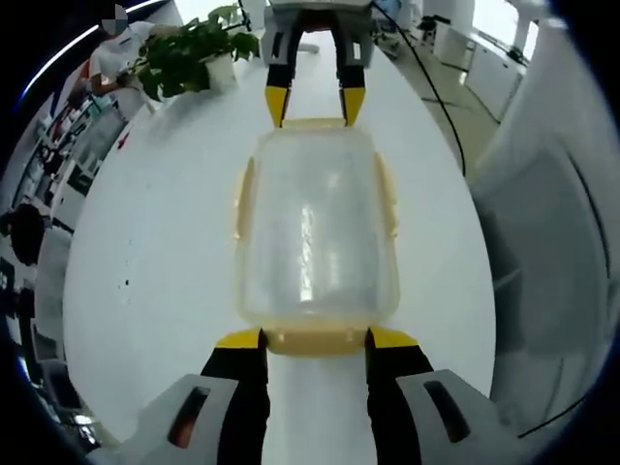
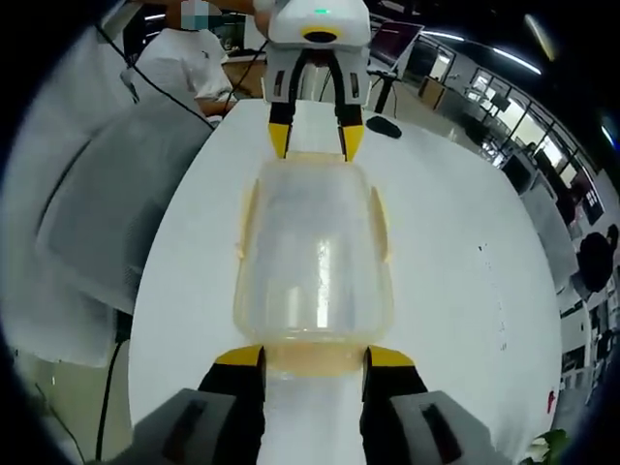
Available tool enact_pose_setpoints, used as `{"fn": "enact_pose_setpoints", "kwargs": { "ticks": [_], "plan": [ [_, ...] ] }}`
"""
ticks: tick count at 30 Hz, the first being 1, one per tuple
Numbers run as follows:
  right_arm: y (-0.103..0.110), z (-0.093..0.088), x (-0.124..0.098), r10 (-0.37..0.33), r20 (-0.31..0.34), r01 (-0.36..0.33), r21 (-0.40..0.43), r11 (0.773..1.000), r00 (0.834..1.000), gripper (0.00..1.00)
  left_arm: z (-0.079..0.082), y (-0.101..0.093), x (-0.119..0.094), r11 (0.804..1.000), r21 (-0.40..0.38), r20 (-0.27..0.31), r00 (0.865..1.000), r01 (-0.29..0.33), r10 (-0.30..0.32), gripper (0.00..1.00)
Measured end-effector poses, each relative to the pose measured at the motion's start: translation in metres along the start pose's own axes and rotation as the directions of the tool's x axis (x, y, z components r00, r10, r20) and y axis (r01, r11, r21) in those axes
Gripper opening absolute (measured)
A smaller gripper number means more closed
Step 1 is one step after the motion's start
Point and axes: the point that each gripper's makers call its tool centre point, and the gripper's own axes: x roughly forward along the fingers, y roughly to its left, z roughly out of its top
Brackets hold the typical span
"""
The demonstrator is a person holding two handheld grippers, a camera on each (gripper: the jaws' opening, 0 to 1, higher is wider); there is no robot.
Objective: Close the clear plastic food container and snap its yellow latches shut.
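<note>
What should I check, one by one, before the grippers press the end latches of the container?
1. Lid sits on the clear container: ok, it looks seated and level.
2. Left gripper is at the near end latch: ok, jaws open either side of it.
3. Right gripper is at the opposite end latch: ok, jaws open.
4. Side latches snapped down: cannot tell.
5. End latches already locked: cannot tell.
6. Container rests flat on the white table: ok.
</note>
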Motion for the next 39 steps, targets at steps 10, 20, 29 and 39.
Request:
{"fn": "enact_pose_setpoints", "kwargs": {
  "ticks": [10,20,29,39],
  "plan": [
    [0.0,-0.015,0.002,-0.001,-0.011,0.001,0.002,1.0,1.0,0.36,0.008,0.0,0.014,1.0,-0.005,0.004,1.0,0.014,-0.014,0.37],
    [0.001,-0.025,0.003,0.003,-0.017,-0.003,0.011,1.0,1.0,0.37,0.013,0.0,0.023,1.0,0.002,0.011,1.0,0.022,-0.022,0.37],
    [0.001,-0.029,0.005,0.008,-0.023,-0.008,0.007,1.0,1.0,0.37,0.013,-0.001,0.03,0.999,-0.002,-0.001,0.999,0.034,-0.034,0.37],
    [0.004,-0.034,0.01,0.019,-0.026,-0.018,0.016,1.0,0.999,0.37,0.012,-0.001,0.037,0.999,0.009,-0.012,0.999,0.039,-0.039,0.37]
  ]
}}
